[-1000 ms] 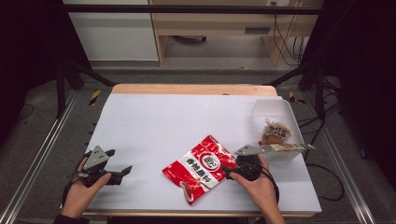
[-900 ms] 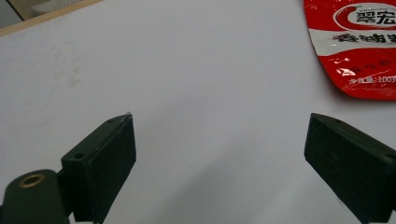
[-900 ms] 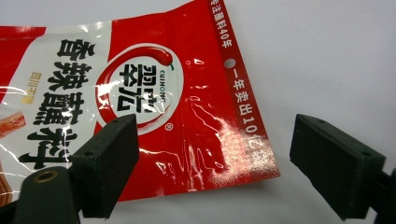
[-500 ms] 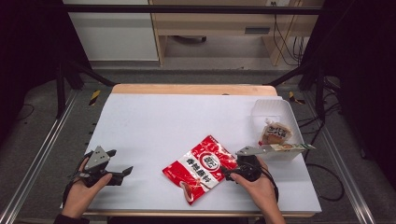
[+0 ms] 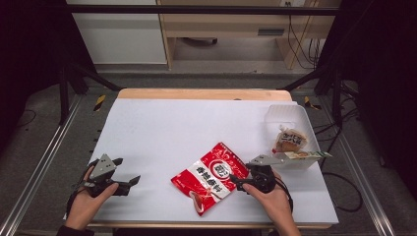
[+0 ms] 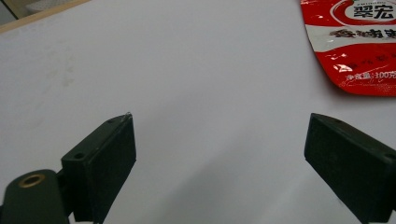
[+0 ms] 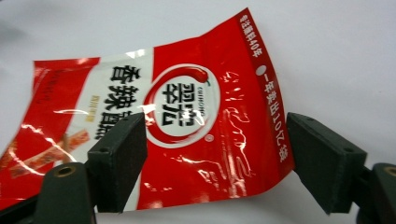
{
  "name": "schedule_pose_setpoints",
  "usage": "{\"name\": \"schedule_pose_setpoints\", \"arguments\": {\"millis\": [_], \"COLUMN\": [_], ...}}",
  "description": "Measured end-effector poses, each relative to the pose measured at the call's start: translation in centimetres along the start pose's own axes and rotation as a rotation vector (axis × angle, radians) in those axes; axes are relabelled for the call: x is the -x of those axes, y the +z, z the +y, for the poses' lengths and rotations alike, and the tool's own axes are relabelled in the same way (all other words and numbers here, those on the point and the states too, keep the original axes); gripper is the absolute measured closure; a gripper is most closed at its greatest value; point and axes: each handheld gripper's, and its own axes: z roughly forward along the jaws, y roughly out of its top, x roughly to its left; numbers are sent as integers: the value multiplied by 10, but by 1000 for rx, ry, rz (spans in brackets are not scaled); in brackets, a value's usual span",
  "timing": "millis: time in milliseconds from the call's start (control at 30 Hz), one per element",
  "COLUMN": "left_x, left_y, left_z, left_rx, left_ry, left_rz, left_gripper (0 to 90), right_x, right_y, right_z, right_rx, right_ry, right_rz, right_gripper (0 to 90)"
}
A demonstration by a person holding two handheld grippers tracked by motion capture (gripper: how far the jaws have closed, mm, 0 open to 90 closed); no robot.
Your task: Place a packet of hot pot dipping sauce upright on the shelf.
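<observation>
A red and white snack pouch (image 5: pixel 211 176) with printed characters lies flat on the white table (image 5: pixel 196 128), near the front. My right gripper (image 5: pixel 240 176) points left at the pouch's right edge. In the right gripper view the pouch (image 7: pixel 187 121) lies between and under the jaws. One pad (image 7: pixel 123 154) is over the print and the other stands just off the edge. These jaws have just been closing a little but still stand wide and do not press the pouch. My left gripper (image 5: pixel 129 171) rests at the front left, open over bare table (image 6: pixel 219 144). The pouch's corner (image 6: pixel 359 42) lies ahead of it.
A clear plastic container (image 5: pixel 290 115) stands at the right edge of the table and holds a wrapped snack (image 5: pixel 290 140). A flat greenish packet (image 5: pixel 307 155) lies across its front rim. A wooden strip (image 5: pixel 201 93) runs along the table's far edge.
</observation>
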Motion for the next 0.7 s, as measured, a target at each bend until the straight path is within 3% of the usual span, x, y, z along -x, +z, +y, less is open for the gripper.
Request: {"name": "schedule_pose_setpoints", "arguments": {"millis": [100, 233, 267, 533, 567, 600, 700], "left_x": [0, 1, 1, 2, 2, 3, 4], "left_y": [0, 1, 1, 3, 3, 4, 6], "left_z": [0, 0, 0, 0, 0, 0, 1], "left_rx": [0, -5, -5, -9, -9, -11, -12], "left_ry": [0, 2, 3, 6, 6, 7, -3], "left_rz": [-1, -3, -3, -10, -10, -13, -25], "left_gripper": [88, 88, 88, 88, 88, 88, 92], "right_x": [-5, -6, -6, 0, 0, 2, 0], "right_y": [-1, 4, 5, 8, 8, 9, 8], "right_z": [-1, -3, -3, 1, 1, 3, 6], "right_rx": [1, -62, -84, -107, -107, -109, -107], "right_ry": [-16, -45, -34, -70, -70, -121, -145], "right_rz": [18, -15, -24, -88, -88, -118, -135], "right_gripper": [279, 348, 373, 730, 730, 828, 900]}}
